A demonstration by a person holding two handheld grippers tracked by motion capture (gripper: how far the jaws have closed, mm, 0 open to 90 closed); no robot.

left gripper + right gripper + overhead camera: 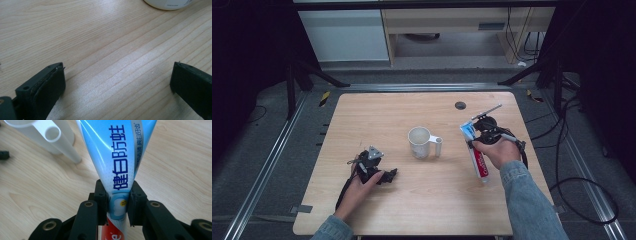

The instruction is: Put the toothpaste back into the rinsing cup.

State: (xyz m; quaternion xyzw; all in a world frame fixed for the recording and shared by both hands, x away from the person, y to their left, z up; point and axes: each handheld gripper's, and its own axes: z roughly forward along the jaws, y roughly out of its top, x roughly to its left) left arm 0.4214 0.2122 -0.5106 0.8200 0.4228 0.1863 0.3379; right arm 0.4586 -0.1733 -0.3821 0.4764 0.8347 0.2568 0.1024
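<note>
A blue, white and red toothpaste tube [478, 159] hangs at the table's right, pinched across its middle by my right gripper [475, 145]. In the right gripper view the two black jaws of my right gripper [118, 196] press on the tube [117, 157], whose blue end points away from the camera. A white cup [418, 142] with a tube-shaped side holder [438, 145] stands mid-table, left of the toothpaste; in the right gripper view the cup [35, 132] is at upper left. My left gripper [388, 176] rests low at the front left. Its jaws [117, 75] stand wide apart over bare wood.
The wooden table [377, 115] has a dark round cable hole [460, 105] near its far edge. A black cable [569, 180] loops on the floor to the right. The cup's base [170, 3] lies ahead of the left gripper.
</note>
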